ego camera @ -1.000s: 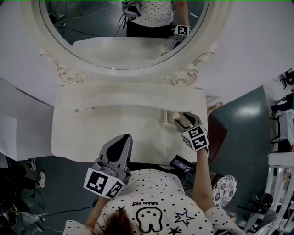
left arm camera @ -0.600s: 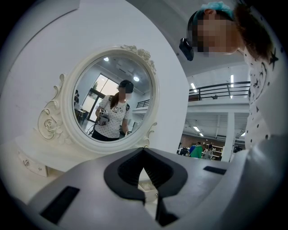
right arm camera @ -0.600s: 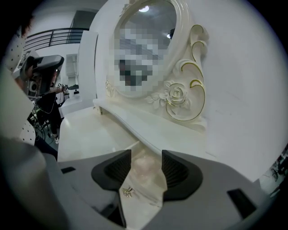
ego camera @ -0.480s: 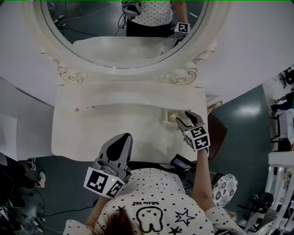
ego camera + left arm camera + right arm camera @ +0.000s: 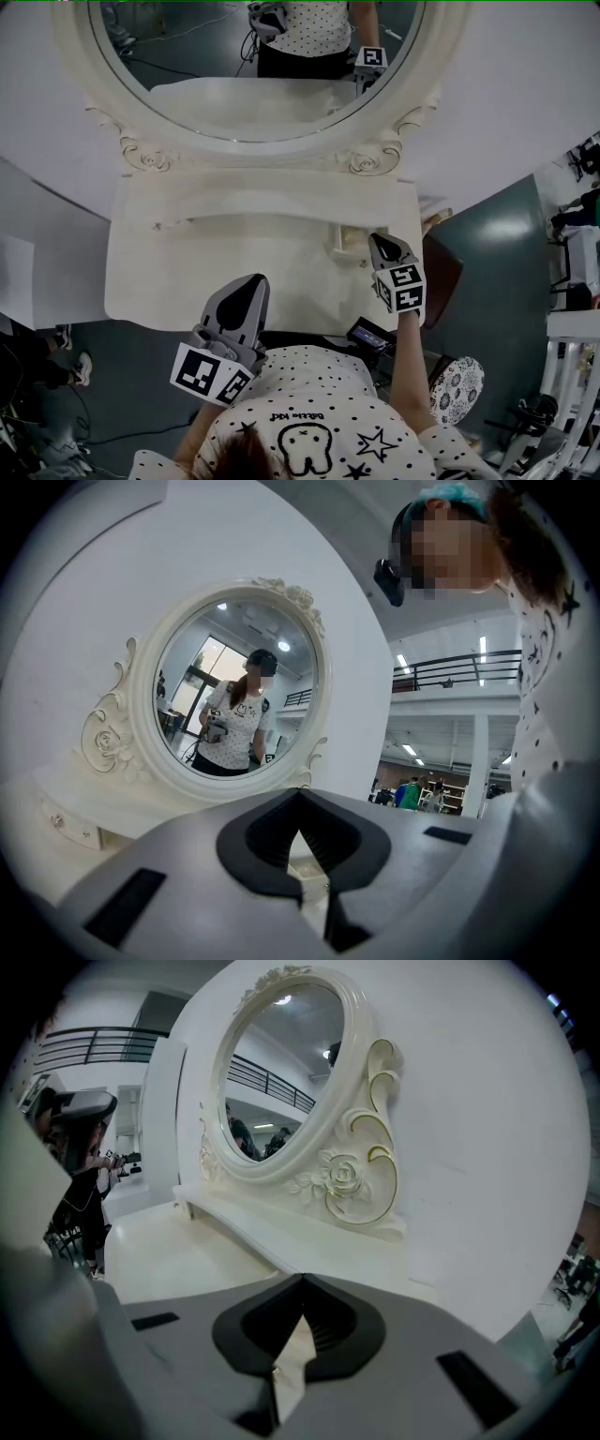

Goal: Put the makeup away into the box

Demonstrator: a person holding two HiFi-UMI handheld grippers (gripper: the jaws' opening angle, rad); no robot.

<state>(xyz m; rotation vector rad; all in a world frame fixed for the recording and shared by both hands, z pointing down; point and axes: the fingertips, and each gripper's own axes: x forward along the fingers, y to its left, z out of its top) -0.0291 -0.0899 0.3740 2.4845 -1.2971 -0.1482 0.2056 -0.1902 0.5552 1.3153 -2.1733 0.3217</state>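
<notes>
The grey right gripper [image 5: 378,241] is held shut, seemingly empty, beside the small cream box [image 5: 345,241] for stowing, while the grey left gripper [image 5: 251,283] is parked shut.

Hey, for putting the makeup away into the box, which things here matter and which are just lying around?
Part of the job:
- small box
- right gripper, shut, next to the box
- left gripper, shut, empty
No makeup shows.

Just there:
- mirror
- table
- spotted stool on the floor

Right gripper [image 5: 299,1281], jaws together, faces oval mirror [image 5: 281,1072].
</notes>
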